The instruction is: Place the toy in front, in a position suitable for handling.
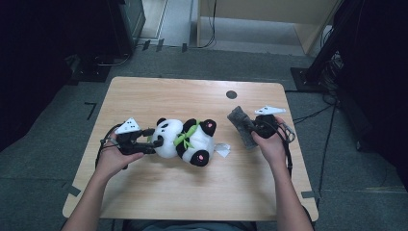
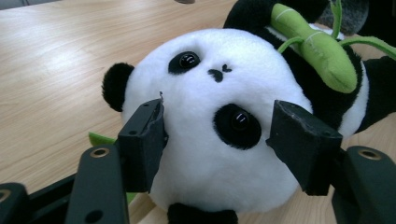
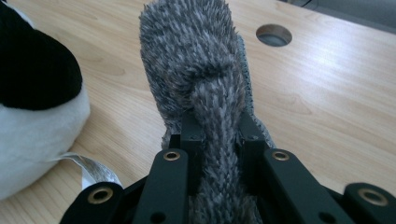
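Observation:
A black-and-white plush panda [image 1: 187,139] lies on its back in the middle of the wooden table [image 1: 192,192], with a green plush bamboo stalk [image 2: 322,51] across its chest. My left gripper [image 1: 153,141] reaches in from the left. Its jaws stand on either side of the panda's head [image 2: 219,93] and the head looks round and unsqueezed, so the gripper [image 2: 219,135] is open. My right gripper [image 1: 252,127] is to the right of the panda, shut on a grey fuzzy cloth [image 1: 240,122]. In the right gripper view, the cloth [image 3: 196,51] stands up from between the jaws [image 3: 219,130].
A round hole [image 1: 231,94] is cut in the table behind the cloth. The panda's white tag [image 1: 222,149] lies on the wood between the panda and my right hand. Bare wood stretches along the front of the table; dark equipment and cables stand on the floor around it.

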Demonstrator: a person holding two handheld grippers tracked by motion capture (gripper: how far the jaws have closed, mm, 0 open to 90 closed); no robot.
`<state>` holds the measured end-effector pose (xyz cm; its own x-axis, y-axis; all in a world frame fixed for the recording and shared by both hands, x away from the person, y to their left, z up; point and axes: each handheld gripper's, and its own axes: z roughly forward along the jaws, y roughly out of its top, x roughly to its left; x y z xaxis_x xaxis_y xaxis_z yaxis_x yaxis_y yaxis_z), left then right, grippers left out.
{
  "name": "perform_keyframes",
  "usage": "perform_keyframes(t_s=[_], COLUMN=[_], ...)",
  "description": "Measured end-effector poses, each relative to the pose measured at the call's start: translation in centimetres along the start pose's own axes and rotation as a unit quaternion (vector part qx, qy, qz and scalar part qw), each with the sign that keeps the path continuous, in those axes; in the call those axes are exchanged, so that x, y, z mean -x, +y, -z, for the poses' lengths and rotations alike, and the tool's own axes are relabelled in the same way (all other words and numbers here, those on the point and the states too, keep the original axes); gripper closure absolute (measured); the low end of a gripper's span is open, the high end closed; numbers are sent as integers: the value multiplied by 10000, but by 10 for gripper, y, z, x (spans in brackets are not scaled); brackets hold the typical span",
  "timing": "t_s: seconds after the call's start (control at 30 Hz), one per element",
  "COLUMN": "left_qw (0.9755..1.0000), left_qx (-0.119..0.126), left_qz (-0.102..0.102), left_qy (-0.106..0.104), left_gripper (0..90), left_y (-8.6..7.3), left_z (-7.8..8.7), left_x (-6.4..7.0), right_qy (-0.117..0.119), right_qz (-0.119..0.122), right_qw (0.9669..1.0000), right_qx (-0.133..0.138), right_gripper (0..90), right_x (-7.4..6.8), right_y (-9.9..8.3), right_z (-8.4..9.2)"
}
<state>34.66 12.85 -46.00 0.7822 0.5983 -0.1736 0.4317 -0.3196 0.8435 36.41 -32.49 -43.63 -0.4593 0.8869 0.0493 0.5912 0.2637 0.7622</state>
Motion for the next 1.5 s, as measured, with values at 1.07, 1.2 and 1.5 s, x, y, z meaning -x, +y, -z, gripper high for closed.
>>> perform_keyframes(t_s=[1.07,1.2,1.5], left_qw=[9966,9964,9963], left_qx=[100,115,182], left_qz=[347,340,385], left_qy=[745,765,740], left_gripper=[332,349,362], left_y=[-21,-22,-23], left_z=[-16,-16,-16], left_x=[29,29,28], right_qy=[622,700,993], right_qz=[571,832,1102], right_qw=[9962,9940,9888], right_qx=[195,82,-152], right_gripper=[791,790,790], right_x=[-54,-71,-105], right_y=[68,87,111], right_z=[20,19,2])
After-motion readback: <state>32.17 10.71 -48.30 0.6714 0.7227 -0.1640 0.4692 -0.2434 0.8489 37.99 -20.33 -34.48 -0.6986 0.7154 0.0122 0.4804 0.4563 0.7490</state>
